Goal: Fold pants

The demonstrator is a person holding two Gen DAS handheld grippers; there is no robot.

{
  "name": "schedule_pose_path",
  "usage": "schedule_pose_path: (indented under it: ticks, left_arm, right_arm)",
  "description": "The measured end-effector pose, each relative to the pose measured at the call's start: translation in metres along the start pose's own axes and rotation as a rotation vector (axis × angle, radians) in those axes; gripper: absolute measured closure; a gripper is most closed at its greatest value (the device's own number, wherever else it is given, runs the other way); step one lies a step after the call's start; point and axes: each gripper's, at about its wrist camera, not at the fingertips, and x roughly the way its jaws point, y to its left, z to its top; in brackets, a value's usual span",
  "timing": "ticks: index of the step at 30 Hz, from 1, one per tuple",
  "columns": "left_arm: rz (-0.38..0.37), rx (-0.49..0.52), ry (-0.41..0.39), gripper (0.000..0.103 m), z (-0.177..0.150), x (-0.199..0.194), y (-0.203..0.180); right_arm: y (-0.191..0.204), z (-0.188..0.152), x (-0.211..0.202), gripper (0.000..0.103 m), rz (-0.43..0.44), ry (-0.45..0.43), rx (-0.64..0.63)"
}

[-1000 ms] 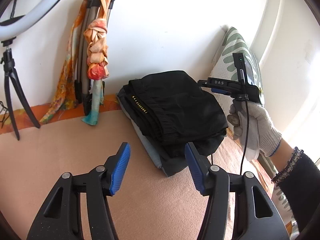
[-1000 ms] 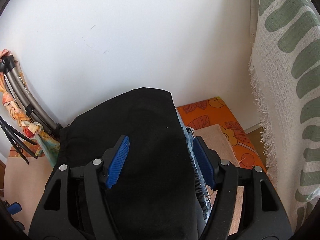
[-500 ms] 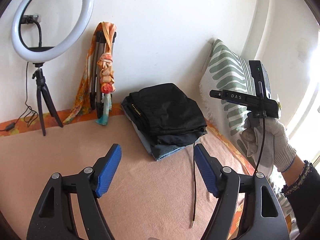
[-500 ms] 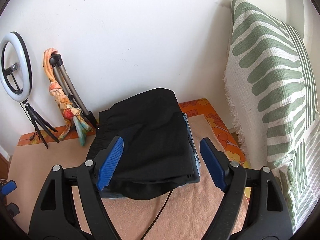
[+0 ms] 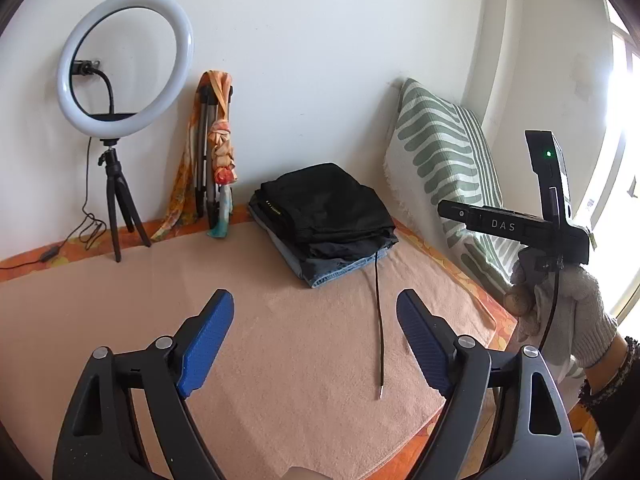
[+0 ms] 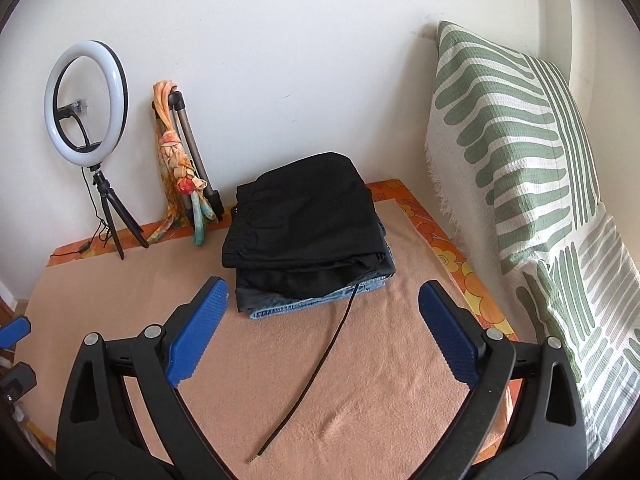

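Folded black pants point(image 5: 324, 204) point(image 6: 304, 220) lie on top of a stack with folded blue jeans point(image 5: 332, 270) point(image 6: 316, 300) at the bottom, at the far side of the peach blanket point(image 5: 280, 344) point(image 6: 360, 368). A dark drawstring point(image 5: 378, 320) point(image 6: 312, 376) trails from the stack toward me. My left gripper point(image 5: 316, 340) is open and empty, well short of the stack. My right gripper point(image 6: 324, 330) is open and empty, just in front of the stack. In the left wrist view the right gripper's body point(image 5: 520, 228) is held up at the right by a gloved hand.
A ring light on a small tripod point(image 5: 116, 128) point(image 6: 92, 120) stands at the back left by the wall. A folded tripod wrapped in an orange scarf point(image 5: 216, 152) point(image 6: 180, 176) leans on the wall. A green-striped pillow point(image 5: 444, 168) point(image 6: 520, 152) stands at the right.
Both grippers have pulled back from the stack and opened wider. The black pants now lie let go on top of the stack, and more of the blanket shows.
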Motion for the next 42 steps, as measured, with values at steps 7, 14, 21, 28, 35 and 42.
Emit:
schedule_pose_path:
  ticks: [7,14,21,28,35,42]
  left_arm:
    - [0.053,0.071,-0.037,0.014,-0.016,-0.021,-0.008]
    - [0.094,0.114,-0.064,0.001,-0.033,-0.025,-0.015]
    - [0.098,0.089,-0.018,0.001,-0.048,-0.013,-0.013]
    - [0.101,0.049,-0.024,0.001,-0.056,-0.007,-0.007]
    - [0.157,0.082,-0.043,0.001,-0.058,-0.008,-0.012]
    - [0.171,0.094,-0.022,0.001,-0.062,-0.003,-0.014]
  right_arm:
    - [0.010,-0.033,-0.036,0.000,-0.012,-0.031,0.010]
    - [0.020,-0.058,-0.060,0.000,-0.037,-0.058,0.016]
    - [0.028,-0.079,-0.061,0.000,-0.056,-0.067,0.027]
    - [0.032,-0.091,-0.062,0.000,-0.054,-0.118,0.037]
    - [0.031,-0.093,-0.058,0.000,-0.054,-0.121,0.037]
    - [0.029,-0.094,-0.056,0.000,-0.063,-0.121,0.030]
